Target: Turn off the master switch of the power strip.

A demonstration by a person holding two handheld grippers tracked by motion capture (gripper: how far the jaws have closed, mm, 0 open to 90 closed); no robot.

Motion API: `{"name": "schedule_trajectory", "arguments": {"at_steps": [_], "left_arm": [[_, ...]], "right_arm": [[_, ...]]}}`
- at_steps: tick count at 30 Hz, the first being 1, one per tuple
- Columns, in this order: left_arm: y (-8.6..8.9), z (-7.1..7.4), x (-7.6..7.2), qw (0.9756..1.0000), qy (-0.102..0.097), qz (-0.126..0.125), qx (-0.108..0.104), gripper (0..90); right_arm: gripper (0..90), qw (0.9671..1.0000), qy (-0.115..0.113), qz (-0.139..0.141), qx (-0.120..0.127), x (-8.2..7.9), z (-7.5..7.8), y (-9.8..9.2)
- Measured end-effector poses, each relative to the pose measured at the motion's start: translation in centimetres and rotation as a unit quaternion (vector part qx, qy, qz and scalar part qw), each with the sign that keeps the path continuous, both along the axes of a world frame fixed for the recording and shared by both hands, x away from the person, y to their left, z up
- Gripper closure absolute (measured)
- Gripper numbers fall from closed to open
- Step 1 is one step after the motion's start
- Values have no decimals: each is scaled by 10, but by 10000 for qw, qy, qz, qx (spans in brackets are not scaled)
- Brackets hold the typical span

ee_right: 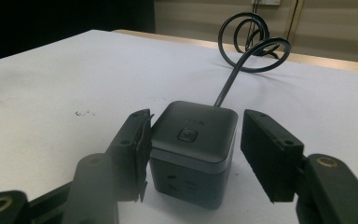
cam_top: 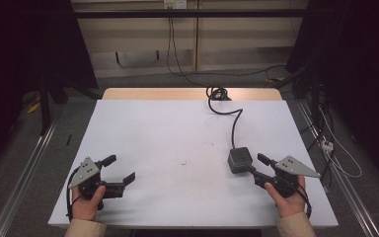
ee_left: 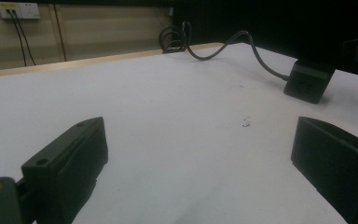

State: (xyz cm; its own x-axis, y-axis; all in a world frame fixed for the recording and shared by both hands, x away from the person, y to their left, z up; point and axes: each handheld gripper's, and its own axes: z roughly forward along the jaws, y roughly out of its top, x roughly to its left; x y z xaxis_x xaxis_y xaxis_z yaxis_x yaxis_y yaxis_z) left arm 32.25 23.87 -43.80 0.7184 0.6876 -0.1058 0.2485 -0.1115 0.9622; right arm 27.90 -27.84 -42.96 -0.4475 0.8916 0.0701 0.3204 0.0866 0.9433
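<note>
A dark grey power cube (cam_top: 239, 159) with a button on top stands on the white table (cam_top: 168, 128) at the right. Its black cable (cam_top: 234, 121) runs back to a coil at the far edge. In the right gripper view the cube (ee_right: 193, 149) sits between the jaws of my right gripper (ee_right: 196, 126). The left jaw lies against the cube's side and the right jaw stands a small gap away. My left gripper (cam_top: 122, 168) rests at the near left with its jaws wide apart and nothing between them. From there the cube (ee_left: 307, 80) shows far off to the right.
The coiled cable (ee_right: 247, 56) lies at the table's far edge, near the wooden strip (cam_top: 192, 94). A wall socket (ee_left: 18, 9) sits on the back wall. More cables lie on the floor at the right (cam_top: 335, 153). A small dark mark (cam_top: 183, 162) dots the tabletop.
</note>
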Motion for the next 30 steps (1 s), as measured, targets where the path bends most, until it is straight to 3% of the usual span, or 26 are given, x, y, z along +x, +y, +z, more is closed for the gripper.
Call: {"name": "schedule_trajectory", "arguments": {"at_steps": [11, 21, 30], "left_arm": [[0, 0, 1, 10000, -1, -3, -4, 33], [0, 0, 1, 10000, -4, -2, -12, 33], [-1, -1, 1, 10000, 8, -11, 0, 33]], "right_arm": [[474, 10000, 70, 21, -44, 4, 3, -1], [586, 9998, 199, 74, 25, 10, 6, -2], [609, 9997, 221, 78, 30, 13, 6, -2]]}}
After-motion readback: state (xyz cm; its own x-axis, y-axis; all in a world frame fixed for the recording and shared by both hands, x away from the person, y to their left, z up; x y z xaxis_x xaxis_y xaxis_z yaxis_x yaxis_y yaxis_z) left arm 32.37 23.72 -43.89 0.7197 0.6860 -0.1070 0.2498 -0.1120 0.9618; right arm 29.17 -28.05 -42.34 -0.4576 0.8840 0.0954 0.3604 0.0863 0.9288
